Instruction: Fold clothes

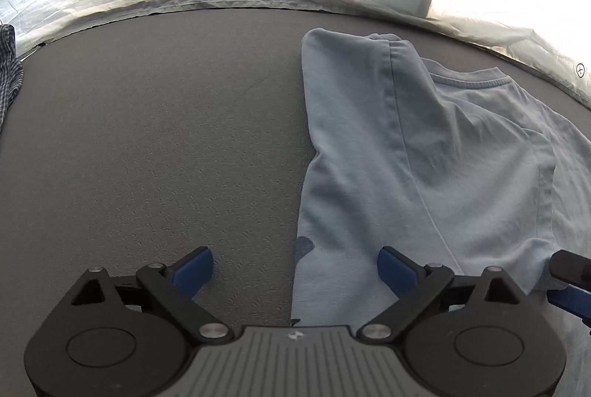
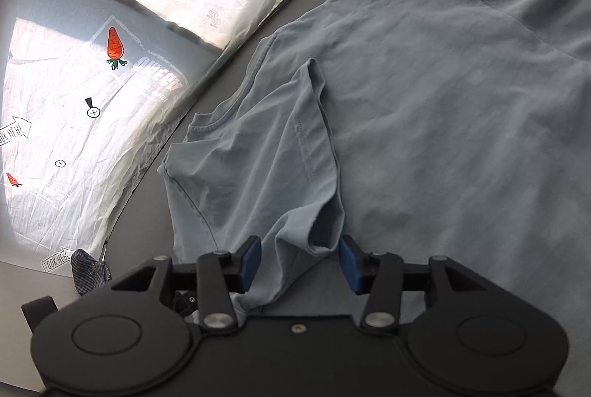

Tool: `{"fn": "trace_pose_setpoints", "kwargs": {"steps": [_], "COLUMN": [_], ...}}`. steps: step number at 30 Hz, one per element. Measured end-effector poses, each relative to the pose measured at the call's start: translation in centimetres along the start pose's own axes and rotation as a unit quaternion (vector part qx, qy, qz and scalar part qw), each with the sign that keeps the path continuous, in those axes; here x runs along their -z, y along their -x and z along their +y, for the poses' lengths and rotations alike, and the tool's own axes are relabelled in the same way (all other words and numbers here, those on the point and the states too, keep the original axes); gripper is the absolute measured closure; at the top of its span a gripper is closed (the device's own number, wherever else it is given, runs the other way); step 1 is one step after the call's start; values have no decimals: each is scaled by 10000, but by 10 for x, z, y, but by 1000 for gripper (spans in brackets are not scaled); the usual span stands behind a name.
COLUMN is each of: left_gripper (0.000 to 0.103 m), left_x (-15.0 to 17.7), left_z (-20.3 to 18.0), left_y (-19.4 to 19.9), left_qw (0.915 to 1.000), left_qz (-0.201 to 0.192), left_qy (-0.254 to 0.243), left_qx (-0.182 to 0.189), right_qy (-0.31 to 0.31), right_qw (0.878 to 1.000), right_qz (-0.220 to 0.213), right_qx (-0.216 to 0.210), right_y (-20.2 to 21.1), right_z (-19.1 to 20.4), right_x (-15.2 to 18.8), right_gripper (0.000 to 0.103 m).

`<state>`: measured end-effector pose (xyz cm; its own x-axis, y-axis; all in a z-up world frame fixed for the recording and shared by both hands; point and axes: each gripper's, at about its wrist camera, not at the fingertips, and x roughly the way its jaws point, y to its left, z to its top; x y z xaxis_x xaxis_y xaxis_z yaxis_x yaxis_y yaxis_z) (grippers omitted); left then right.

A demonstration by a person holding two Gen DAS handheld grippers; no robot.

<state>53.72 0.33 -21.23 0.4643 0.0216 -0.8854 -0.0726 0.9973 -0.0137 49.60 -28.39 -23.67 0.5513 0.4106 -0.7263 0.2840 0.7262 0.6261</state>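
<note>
A light blue T-shirt [image 1: 424, 153] lies on a dark grey mat [image 1: 155, 138], its left side folded over toward the middle. My left gripper [image 1: 295, 267] hangs low over the shirt's left folded edge. It is wide open, with one finger over bare mat and the other over cloth. In the right wrist view the shirt [image 2: 443, 108] fills the right side, with a sleeve [image 2: 280, 153] bunched into a raised fold. My right gripper [image 2: 300, 258] is open around the near end of that fold, and its pads do not pinch the cloth. Its tip [image 1: 569, 282] shows at the right edge of the left wrist view.
A crumpled white sheet [image 2: 74, 145] with carrot prints surrounds the mat beyond its curved edge. A blue checked garment [image 1: 8, 75] lies at the mat's left edge and also appears as a dark bundle [image 2: 88, 271] in the right wrist view. Bare mat stretches left of the shirt.
</note>
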Motion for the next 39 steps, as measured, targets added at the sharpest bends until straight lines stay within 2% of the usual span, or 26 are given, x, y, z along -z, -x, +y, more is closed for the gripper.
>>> {"fn": "trace_pose_setpoints", "kwargs": {"steps": [1, 2, 4, 6, 9, 10, 11, 12, 13, 17, 20, 21, 22, 25, 28, 30, 39], "left_gripper": [5, 4, 5, 5, 5, 5, 5, 5, 5, 5, 5, 5, 5, 4, 4, 4, 2], "left_x": [0, -1, -5, -7, -5, -1, 4, 10, 17, 68, 111, 125, 139, 175, 205, 223, 279], "left_z": [0, 0, 1, 7, 12, 12, 11, 10, 11, 20, 25, 26, 27, 26, 20, 18, 20], "left_y": [0, 0, 1, 6, 22, 33, 43, 53, 60, 94, 113, 118, 122, 134, 143, 148, 164], "left_qw": [10000, 10000, 9998, 9993, 9991, 9995, 9997, 9997, 9997, 9988, 9974, 9968, 9960, 9938, 9918, 9901, 9857], "left_qz": [6, 26, 160, 301, 321, 282, 250, 231, 244, 453, 615, 682, 779, 1015, 1224, 1357, 1642], "left_qy": [10, 22, 81, 232, 243, 154, 75, 7, -22, 144, 346, 391, 427, 456, 364, 365, 364], "left_qx": [-7, -8, -44, 17, 125, 74, 23, -18, -35, -87, -124, -106, -84, -15, -17, 31, 36], "right_qy": [115, 230, 529, 864, 1037, 1039, 1044, 1093, 1164, 1136, 626, 381, 87, -412, -328, -275, -156], "right_qw": [9999, 9997, 9982, 9948, 9923, 9924, 9922, 9917, 9913, 9934, 9968, 9969, 9957, 9888, 9847, 9812, 9703], "right_qz": [-9, -18, -106, -210, -68, -29, -88, -126, -118, 55, 322, 427, 583, 1035, 1383, 1613, 2080], "right_qx": [46, 92, 250, 503, 667, 662, 674, 668, 602, 163, -370, -540, -713, -996, -1009, -1025, -1221], "right_y": [-1, -2, 1, 8, 12, 14, 19, 24, 31, 57, 78, 82, 84, 88, 94, 100, 122], "right_z": [1, 1, 4, 7, 5, 5, 6, 8, 10, 8, -7, -17, -27, -51, -62, -67, -78], "right_x": [0, 0, 0, 0, -1, -2, -1, 1, 4, 23, 55, 66, 79, 115, 146, 165, 221], "right_gripper": [65, 80, 94, 94, 93, 90, 81, 75, 66, 65, 64, 62, 56, 56, 58, 62, 66]}}
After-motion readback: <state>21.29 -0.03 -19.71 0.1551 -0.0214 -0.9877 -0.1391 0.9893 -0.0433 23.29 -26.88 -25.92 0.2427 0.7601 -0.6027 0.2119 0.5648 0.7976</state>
